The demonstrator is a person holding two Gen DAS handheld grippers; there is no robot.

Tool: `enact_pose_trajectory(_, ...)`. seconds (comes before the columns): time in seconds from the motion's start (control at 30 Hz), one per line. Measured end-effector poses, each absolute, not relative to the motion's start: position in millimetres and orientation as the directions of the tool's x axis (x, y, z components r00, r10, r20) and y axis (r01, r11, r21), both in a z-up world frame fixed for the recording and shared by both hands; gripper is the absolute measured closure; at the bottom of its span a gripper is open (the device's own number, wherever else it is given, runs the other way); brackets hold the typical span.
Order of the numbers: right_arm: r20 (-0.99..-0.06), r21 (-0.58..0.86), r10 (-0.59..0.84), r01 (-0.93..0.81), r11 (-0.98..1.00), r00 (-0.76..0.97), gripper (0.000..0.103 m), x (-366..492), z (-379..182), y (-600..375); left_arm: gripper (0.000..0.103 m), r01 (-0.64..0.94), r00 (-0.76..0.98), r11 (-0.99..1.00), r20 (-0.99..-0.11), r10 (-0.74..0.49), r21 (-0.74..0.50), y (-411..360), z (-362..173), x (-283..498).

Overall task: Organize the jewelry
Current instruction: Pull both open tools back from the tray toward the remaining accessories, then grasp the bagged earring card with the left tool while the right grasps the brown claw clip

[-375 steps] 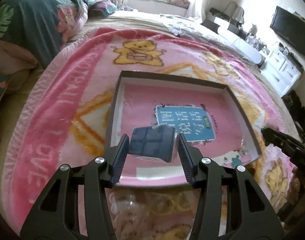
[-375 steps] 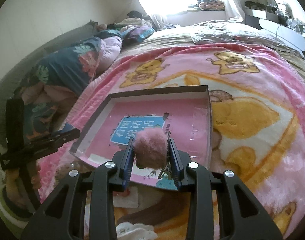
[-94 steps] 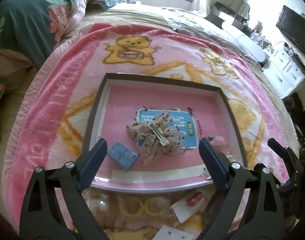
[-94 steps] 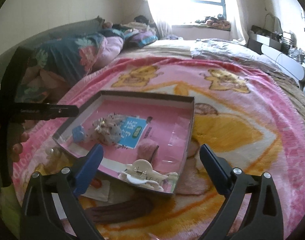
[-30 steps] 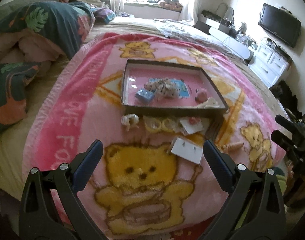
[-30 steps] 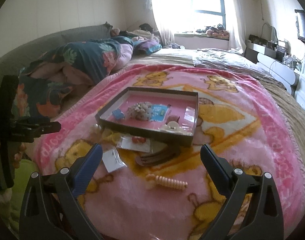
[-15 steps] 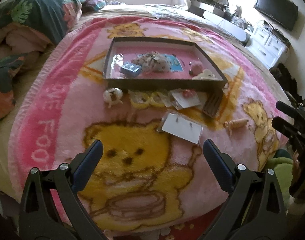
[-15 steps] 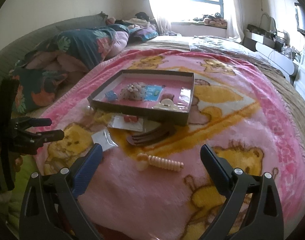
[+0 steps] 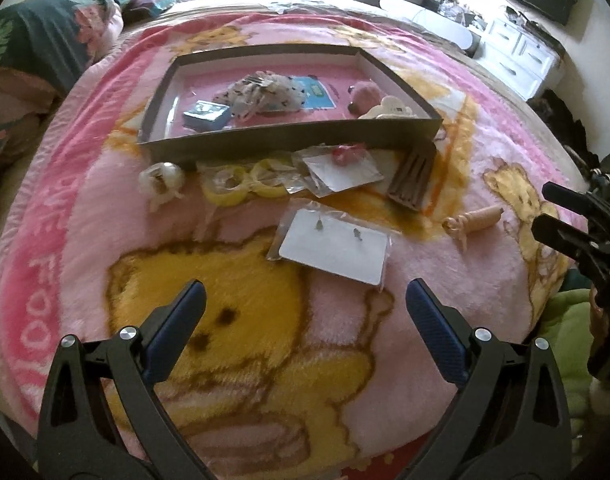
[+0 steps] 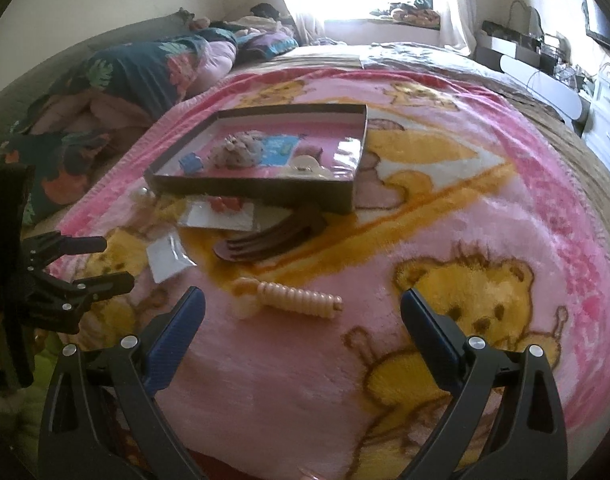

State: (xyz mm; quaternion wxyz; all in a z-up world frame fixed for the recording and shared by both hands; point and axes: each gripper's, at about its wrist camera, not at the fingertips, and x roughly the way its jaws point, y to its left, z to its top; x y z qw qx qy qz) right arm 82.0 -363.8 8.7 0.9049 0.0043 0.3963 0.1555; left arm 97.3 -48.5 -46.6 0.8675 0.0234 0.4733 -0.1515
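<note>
The left gripper (image 9: 305,312) and right gripper (image 10: 303,316) hang wide open and empty above the pink blanket (image 9: 85,208). Beyond them lie an earring card (image 9: 333,246), a ribbed clip (image 10: 297,300) and a comb (image 10: 265,240), all outside the tray (image 9: 289,142).

Left claw (image 9: 303,300) and right claw (image 10: 303,306), both apparently wide open, empty.
</note>
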Motion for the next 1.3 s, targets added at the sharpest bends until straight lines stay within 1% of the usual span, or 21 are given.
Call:
enact_pose_trajectory(0.27,-0.721,0.185,0.316,-0.268,0.946,0.617,0.005,101.1,6.9,-364.9,0.009,0.302,0.47,0.946,-0.844,-0.259,-0.122,-57.4,-63.7,119.0)
enact_pose_trajectory(0.47,-0.755,0.256,0.363,-0.265,0.93,0.546,0.005,140.6,-3.5,-354.8,0.009,0.324,0.451,0.935,-0.846,-0.284,-0.141,-67.6,-71.3,129.4)
enact_pose_trajectory(0.63,-0.781,0.336,0.402,-0.222,0.916,0.478,0.006,173.4,-21.3,-349.8,0.009,0.336,0.455,0.933,-0.846,-0.278,-0.126,-74.9,-74.9,133.6)
enact_pose_trajectory(0.7,-0.79,0.363,0.413,-0.198,0.911,0.454,0.016,185.6,-29.2,-348.4,0.01,0.336,0.456,0.933,-0.845,-0.278,-0.126,-76.5,-75.8,134.6)
enact_pose_trajectory(0.77,-0.802,0.375,0.408,-0.165,0.912,0.436,0.021,193.4,-35.7,-348.1,0.013,0.338,0.457,0.933,-0.845,-0.278,-0.124,-78.3,-77.2,135.2)
enact_pose_trajectory(0.83,-0.803,0.383,0.407,-0.147,0.912,0.436,0.022,200.2,-38.7,-347.2,0.02,0.338,0.461,0.934,-0.845,-0.271,-0.115,-79.7,-78.1,134.2)
enact_pose_trajectory(0.87,-0.803,0.384,0.405,-0.141,0.913,0.437,0.024,202.2,-38.8,-346.7,0.021,0.341,0.464,0.933,-0.844,-0.271,-0.112,-80.1,-78.2,133.9)
enact_pose_trajectory(0.93,-0.8,0.395,0.41,-0.131,0.909,0.438,0.027,207.0,-39.7,-346.1,0.028,0.344,0.466,0.932,-0.842,-0.273,-0.112,-80.6,-78.1,134.0)
enact_pose_trajectory(1.0,-0.801,0.401,0.411,-0.119,0.908,0.435,0.033,212.3,-42.2,-344.9,0.035,0.343,0.468,0.932,-0.839,-0.277,-0.116,-80.3,-77.1,133.9)
enact_pose_trajectory(1.03,-0.803,0.397,0.408,-0.12,0.91,0.434,0.034,216.6,-44.0,-342.5,0.037,0.344,0.467,0.931,-0.838,-0.282,-0.121,-79.9,-76.4,133.9)
enact_pose_trajectory(1.1,-0.81,0.381,0.394,-0.121,0.917,0.434,0.039,220.2,-46.5,-338.8,0.041,0.342,0.471,0.932,-0.836,-0.283,-0.123,-78.5,-75.0,133.2)
enact_pose_trajectory(1.17,-0.81,0.368,0.379,-0.115,0.923,0.447,0.044,220.5,-47.6,-336.4,0.042,0.338,0.467,0.931,-0.835,-0.292,-0.136,-75.5,-74.2,132.9)
enact_pose_trajectory(1.2,-0.808,0.363,0.372,-0.111,0.925,0.456,0.051,220.2,-47.4,-336.1,0.042,0.334,0.466,0.932,-0.834,-0.294,-0.142,-73.9,-73.8,132.9)
enact_pose_trajectory(1.27,-0.804,0.354,0.361,-0.107,0.929,0.473,0.059,218.4,-46.9,-336.1,0.042,0.327,0.464,0.932,-0.833,-0.3,-0.154,-71.4,-73.2,133.0)
enact_pose_trajectory(1.3,-0.8,0.357,0.363,-0.107,0.928,0.479,0.061,217.0,-46.6,-337.0,0.042,0.322,0.463,0.933,-0.833,-0.303,-0.16,-69.7,-72.8,132.8)
